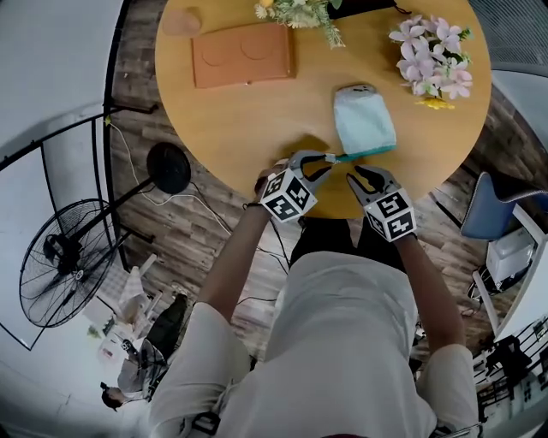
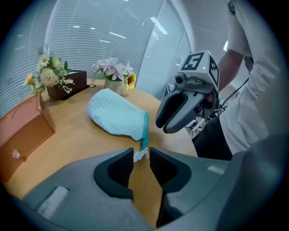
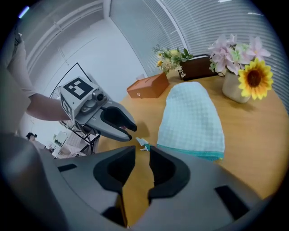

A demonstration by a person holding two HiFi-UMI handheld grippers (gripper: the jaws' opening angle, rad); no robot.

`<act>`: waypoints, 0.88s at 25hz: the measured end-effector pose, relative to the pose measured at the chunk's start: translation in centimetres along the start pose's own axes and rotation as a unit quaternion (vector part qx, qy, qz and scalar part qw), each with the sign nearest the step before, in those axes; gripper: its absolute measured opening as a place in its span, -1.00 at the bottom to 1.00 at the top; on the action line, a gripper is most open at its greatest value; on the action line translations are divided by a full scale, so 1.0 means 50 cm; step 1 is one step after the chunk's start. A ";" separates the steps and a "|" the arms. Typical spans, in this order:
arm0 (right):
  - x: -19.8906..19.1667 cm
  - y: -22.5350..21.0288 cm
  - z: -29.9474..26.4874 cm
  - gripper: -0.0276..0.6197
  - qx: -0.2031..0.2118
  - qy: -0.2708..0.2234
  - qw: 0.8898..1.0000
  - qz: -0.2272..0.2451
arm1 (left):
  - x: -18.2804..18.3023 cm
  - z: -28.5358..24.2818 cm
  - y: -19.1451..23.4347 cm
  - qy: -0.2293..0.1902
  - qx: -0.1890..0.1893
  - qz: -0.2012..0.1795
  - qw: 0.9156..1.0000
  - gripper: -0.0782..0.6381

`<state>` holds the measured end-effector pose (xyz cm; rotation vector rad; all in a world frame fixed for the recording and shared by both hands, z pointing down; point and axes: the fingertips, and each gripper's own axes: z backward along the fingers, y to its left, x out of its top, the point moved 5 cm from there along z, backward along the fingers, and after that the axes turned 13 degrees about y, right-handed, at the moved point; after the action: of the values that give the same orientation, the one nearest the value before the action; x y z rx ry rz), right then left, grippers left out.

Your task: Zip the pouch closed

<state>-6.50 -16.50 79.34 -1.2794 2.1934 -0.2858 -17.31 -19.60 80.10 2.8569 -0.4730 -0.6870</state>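
Observation:
A light blue quilted pouch [image 1: 364, 118] lies on the round wooden table [image 1: 248, 128], its teal zipper edge [image 1: 370, 153] toward me. The small white zipper pull [image 3: 143, 145] sticks out at the edge's left end and rests on the wood. My left gripper [image 1: 320, 165] hovers just left of the pull, jaws slightly apart, gripping nothing. In the left gripper view the pull [image 2: 140, 154] shows just beyond that gripper's [image 2: 141, 155] tips. My right gripper [image 1: 360, 178] is open near the table's front edge, short of the zipper edge, and empty.
A brown box [image 1: 242, 54] lies at the table's far left. Pink flowers with a sunflower [image 1: 432, 56] stand behind the pouch, and another bouquet [image 1: 300, 13] at the back. On the floor are a fan [image 1: 73, 257] at left and a blue chair [image 1: 492, 205] at right.

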 end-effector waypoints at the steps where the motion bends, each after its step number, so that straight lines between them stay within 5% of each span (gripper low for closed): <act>1: -0.003 0.000 -0.007 -0.61 0.002 0.002 1.000 -0.003 | -0.002 -0.006 0.002 0.007 0.001 -0.011 1.000 -0.47; 11: -0.017 -0.013 -0.042 -0.61 0.008 0.017 1.000 -0.015 | -0.012 -0.072 0.011 0.050 -0.007 -0.078 0.996 -0.50; 14: -0.016 -0.018 -0.046 -0.61 0.007 0.019 1.000 -0.017 | -0.012 -0.080 0.012 0.050 -0.016 -0.074 0.996 -0.69; 22: -0.013 -0.016 -0.038 -0.61 0.015 0.021 1.000 -0.013 | -0.003 -0.063 -0.011 0.026 -0.064 -0.024 0.997 -0.70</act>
<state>-6.76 -16.56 81.49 -1.2986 2.2006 -0.3577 -15.82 -18.79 82.78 2.7655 -0.3413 -0.6263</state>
